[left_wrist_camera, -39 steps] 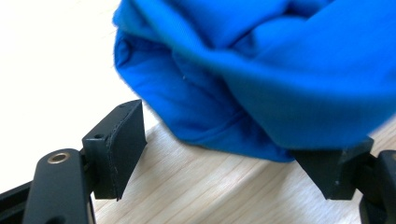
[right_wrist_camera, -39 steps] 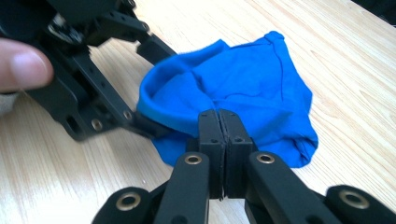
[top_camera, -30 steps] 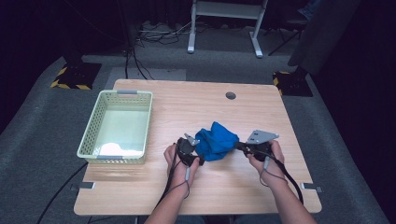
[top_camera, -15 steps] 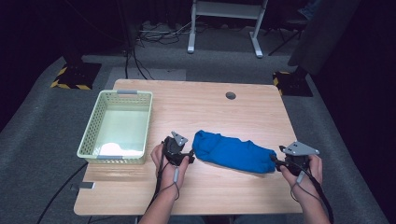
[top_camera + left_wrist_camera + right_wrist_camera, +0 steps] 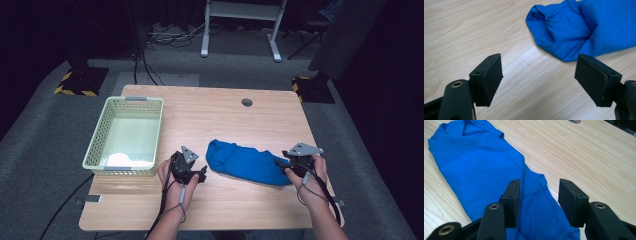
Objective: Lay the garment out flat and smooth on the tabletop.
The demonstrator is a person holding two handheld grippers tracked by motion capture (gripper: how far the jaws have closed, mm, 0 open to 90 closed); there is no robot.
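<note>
blue cloth lies stretched on table | left gripper jaws wide apart, just beside cloth | right gripper jaws apart over cloth end

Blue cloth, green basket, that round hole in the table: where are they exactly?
blue cloth (image 5: pixel 245 162), high view, middle of its fabric.
green basket (image 5: pixel 98 138), high view, left wall.
round hole (image 5: pixel 246 102), high view, its centre.

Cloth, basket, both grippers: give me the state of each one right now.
Cloth: loosely folded, lying flat on the table.
Basket: upright, something white in its near end.
Left gripper: open, short of the cloth, holding nothing.
Right gripper: open, jaws either side of the cloth's end.
</note>
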